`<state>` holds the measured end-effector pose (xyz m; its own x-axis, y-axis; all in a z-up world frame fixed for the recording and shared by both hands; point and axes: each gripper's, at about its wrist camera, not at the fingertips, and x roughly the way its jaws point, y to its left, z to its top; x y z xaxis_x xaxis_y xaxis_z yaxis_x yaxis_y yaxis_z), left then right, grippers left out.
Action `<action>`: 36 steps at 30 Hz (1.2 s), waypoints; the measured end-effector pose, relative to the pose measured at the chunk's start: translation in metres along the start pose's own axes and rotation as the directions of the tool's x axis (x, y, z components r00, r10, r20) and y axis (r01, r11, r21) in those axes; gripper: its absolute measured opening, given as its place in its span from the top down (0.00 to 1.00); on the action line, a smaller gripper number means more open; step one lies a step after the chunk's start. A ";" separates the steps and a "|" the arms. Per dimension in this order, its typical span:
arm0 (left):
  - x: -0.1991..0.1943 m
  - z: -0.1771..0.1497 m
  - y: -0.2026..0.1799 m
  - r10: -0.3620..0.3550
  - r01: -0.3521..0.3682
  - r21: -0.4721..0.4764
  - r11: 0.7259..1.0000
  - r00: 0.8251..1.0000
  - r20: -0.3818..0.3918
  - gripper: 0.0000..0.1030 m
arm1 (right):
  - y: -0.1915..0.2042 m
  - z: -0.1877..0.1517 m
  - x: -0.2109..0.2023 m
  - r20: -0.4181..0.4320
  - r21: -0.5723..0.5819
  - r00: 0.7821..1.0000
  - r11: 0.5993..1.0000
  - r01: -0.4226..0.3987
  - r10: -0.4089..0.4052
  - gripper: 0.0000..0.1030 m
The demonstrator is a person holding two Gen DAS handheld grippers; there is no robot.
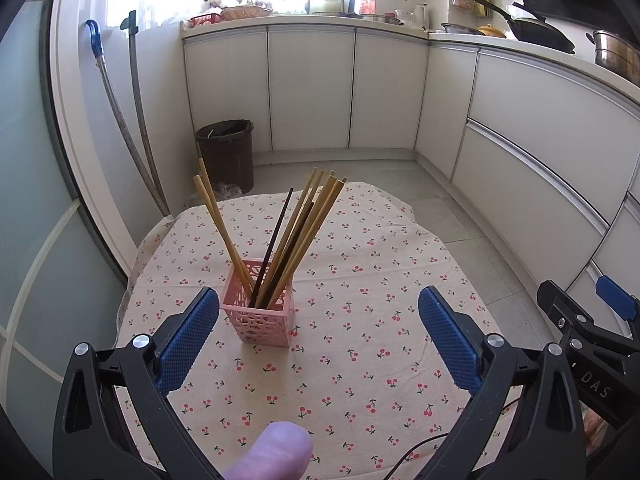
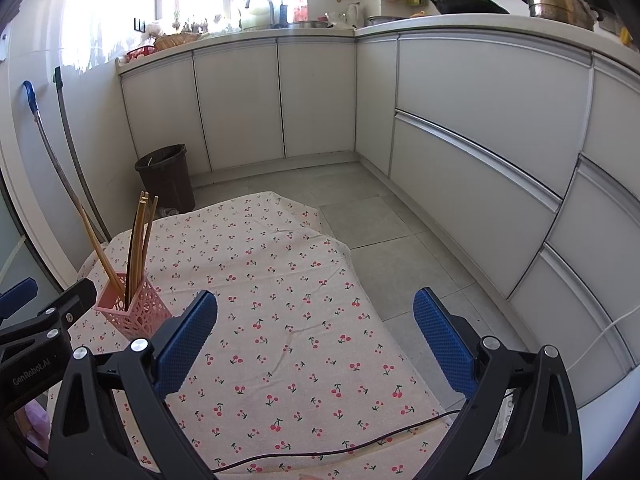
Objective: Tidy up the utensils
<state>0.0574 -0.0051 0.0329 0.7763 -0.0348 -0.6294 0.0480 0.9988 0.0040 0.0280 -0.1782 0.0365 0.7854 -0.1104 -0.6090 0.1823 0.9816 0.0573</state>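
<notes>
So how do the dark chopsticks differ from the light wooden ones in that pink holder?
The dark chopsticks are few, near black or brown, and stand in the middle of the pink holder. The light chopsticks are many, pale tan, and fan out: a few lean left, the rest lean right. The light ones also reach higher than the dark ones. Both kinds stand tips down in the same holder.

Chopsticks [image 1: 288, 240] stand in a holder [image 1: 260, 314] on the table [image 1: 360, 360], toward its left. A bin [image 1: 228, 152] sits on the floor beyond, cabinets [image 1: 312, 88] behind it.
</notes>
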 end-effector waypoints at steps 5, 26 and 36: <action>0.000 0.000 0.001 0.000 0.000 0.000 1.000 1.000 0.000 0.07 | 0.000 0.000 0.001 -0.003 -0.004 1.000 1.000 -0.001 0.001 0.07; -0.002 0.000 -0.003 0.014 -0.015 0.031 0.999 1.000 0.018 0.10 | -0.003 0.001 0.004 -0.010 -0.003 1.000 1.000 0.006 -0.006 0.07; -0.001 -0.003 -0.010 0.026 -0.027 0.050 0.998 1.000 0.015 0.07 | -0.004 0.001 0.004 -0.011 -0.002 1.000 1.000 0.007 -0.007 0.07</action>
<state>0.0541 -0.0147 0.0311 0.7869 -0.0091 -0.6171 0.0583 0.9965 0.0597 0.0311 -0.1824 0.0348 0.7773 -0.1158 -0.6184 0.1871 0.9810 0.0514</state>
